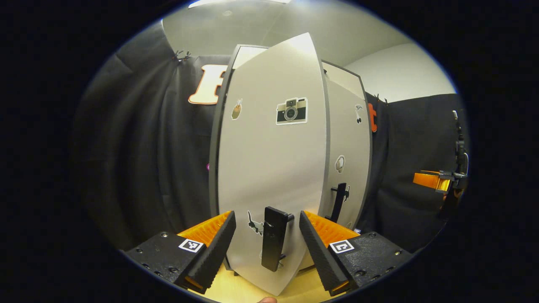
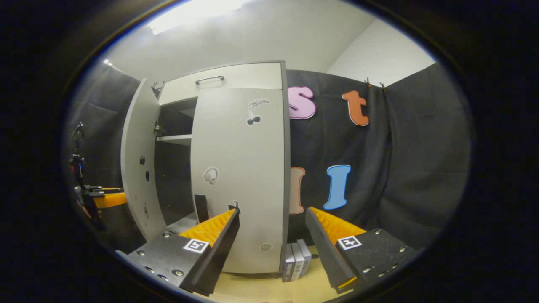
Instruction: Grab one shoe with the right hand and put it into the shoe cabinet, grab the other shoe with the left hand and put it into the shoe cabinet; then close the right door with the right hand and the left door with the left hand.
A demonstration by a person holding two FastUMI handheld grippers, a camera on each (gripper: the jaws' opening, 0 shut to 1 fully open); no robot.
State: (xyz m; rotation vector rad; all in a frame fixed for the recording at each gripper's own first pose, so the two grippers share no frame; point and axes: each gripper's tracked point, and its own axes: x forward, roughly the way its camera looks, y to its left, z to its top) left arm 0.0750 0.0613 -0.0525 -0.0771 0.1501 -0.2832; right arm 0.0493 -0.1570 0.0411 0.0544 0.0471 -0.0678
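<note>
The grey shoe cabinet [image 2: 236, 78] stands against the black cloth. Its left door [image 1: 269, 160] hangs partly open and swung toward me, with a black handle [image 1: 273, 242] low on it. My left gripper [image 1: 266, 214] is open just in front of this door, one finger on either side of the handle and not touching it. The right door [image 2: 240, 168] lies flat against the cabinet front. My right gripper [image 2: 273, 211] is open, close to that door's lower right edge, holding nothing. Through the gap I see a shelf [image 2: 174, 139] and a dark interior.
Several small boxes [image 2: 297, 259] stand on the wooden floor [image 2: 261, 290] by the cabinet's right foot. A drawer with a metal handle [image 2: 209, 78] tops the cabinet. Black cloth hangs on both sides. The left gripper [image 2: 105, 198] also shows far left behind the open door.
</note>
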